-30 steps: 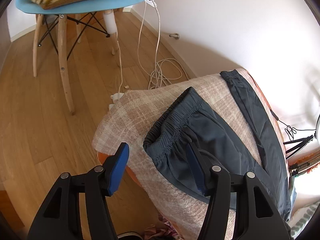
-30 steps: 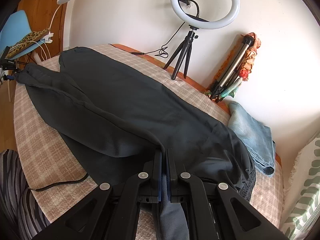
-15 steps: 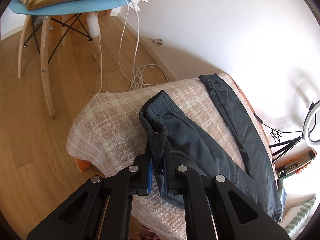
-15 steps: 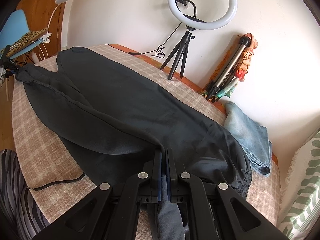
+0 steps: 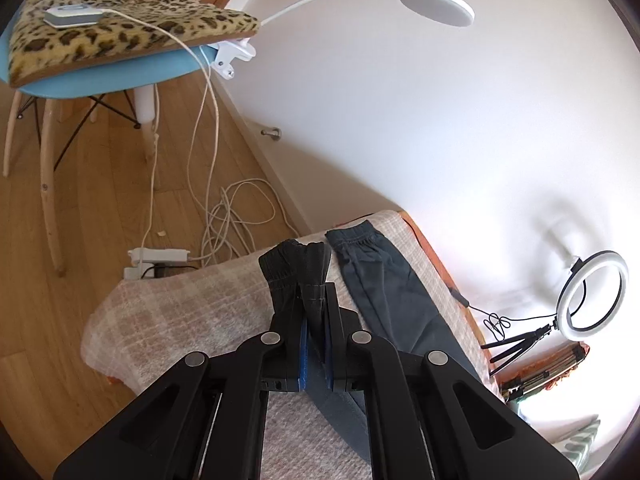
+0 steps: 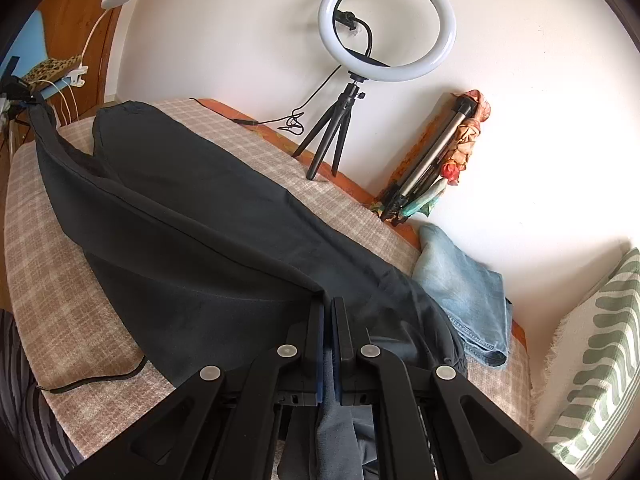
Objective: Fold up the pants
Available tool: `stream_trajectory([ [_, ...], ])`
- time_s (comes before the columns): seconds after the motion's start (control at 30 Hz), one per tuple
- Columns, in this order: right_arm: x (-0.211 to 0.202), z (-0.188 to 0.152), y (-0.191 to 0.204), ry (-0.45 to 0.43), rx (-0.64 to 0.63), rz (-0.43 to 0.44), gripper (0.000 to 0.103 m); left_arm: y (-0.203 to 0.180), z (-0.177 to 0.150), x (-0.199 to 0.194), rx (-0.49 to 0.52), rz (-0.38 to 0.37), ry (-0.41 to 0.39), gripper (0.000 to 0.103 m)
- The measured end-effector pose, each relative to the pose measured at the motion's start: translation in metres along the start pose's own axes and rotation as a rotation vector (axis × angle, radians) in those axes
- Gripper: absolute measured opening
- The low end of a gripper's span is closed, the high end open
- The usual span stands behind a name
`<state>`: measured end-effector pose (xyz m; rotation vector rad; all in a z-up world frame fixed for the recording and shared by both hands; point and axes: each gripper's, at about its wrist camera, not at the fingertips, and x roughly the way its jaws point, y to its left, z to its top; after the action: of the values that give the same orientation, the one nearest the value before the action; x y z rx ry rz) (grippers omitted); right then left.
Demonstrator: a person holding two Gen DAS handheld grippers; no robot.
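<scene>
Dark grey fabric pants (image 6: 208,240) lie lengthwise on the beige plaid-covered counter (image 6: 48,248). Left gripper (image 5: 314,312) fingers pinch one lifted elastic cuff; right gripper (image 6: 328,320) fingers pinch the waist end. No fold appears complete yet; all folding remains.

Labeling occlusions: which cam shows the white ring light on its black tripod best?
Right wrist: the white ring light on its black tripod stands large, whole and unblocked behind the dark pants. In the left wrist view it is small and distorted at the right edge.
</scene>
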<state>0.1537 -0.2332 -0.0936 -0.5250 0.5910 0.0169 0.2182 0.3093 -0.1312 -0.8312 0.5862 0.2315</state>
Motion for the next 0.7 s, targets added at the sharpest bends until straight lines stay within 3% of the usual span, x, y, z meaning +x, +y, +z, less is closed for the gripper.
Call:
stream_trajectory([
  [0.2, 0.022, 0.026, -0.02, -0.019, -0.025, -0.068, 0.0, -0.048, 0.023, 0.04, 0.062, 0.006, 0.006, 0.005],
  [0.4, 0.078, 0.052, -0.044, -0.004, -0.041, -0.144, 0.0, -0.1, 0.025, 0.108, 0.152, 0.073, 0.047, 0.005],
  [0.6, 0.148, 0.062, -0.065, 0.078, -0.032, -0.173, 0.0, -0.139, 0.021, 0.173, 0.231, 0.16, 0.076, 0.005],
  [0.7, 0.184, 0.058, -0.073, 0.163, -0.028, -0.15, 0.0, -0.145, 0.023, 0.202, 0.22, 0.187, 0.154, 0.009],
])
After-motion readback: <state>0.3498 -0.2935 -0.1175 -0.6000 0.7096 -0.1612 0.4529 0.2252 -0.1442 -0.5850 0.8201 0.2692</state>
